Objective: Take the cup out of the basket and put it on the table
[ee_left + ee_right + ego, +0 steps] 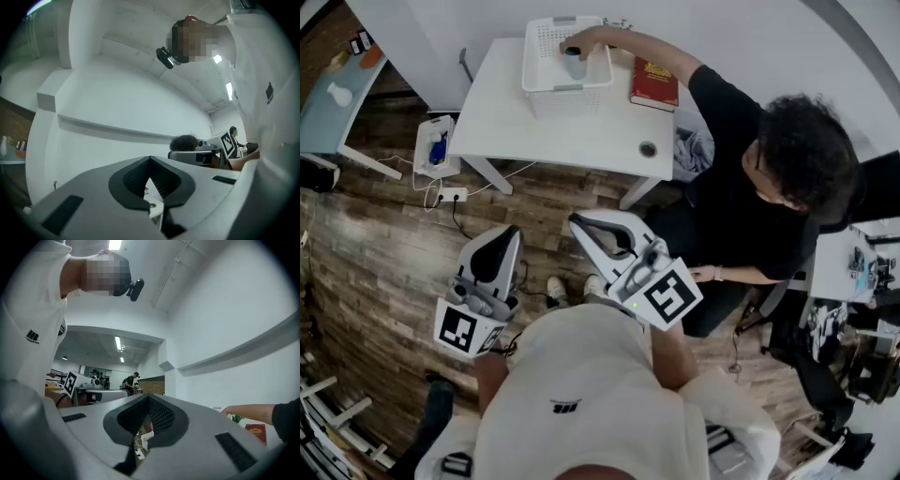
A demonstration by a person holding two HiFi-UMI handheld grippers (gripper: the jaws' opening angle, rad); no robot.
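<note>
— So, head view first: which step?
— Barely the approach. Left gripper (pixel 506 234) and right gripper (pixel 578 223) both held close to the body, tips pressed together, nothing in either. Cup (pixel 574 62) upright inside the basket (pixel 546 86), well ahead of both jaws, on the table (pixel 581 131)
— Anything in the way?
— Another person's hand (pixel 584 39) at the cup's top, touching or just above, hard to tell. Red book (pixel 654 82) just beside the basket, ahead and right of the jaws. Probably best to wait for that hand to clear, then reach forward, spread one pair of jaws and close round the cup
— Left gripper view?
— Tips meeting, empty; only a sliver of table through the gap below them
— Right gripper view?
— Same: tips together, gripping nothing. Bare forearm (pixel 251 411) and the book (pixel 256 431) ahead to the right, cup not visible
</note>
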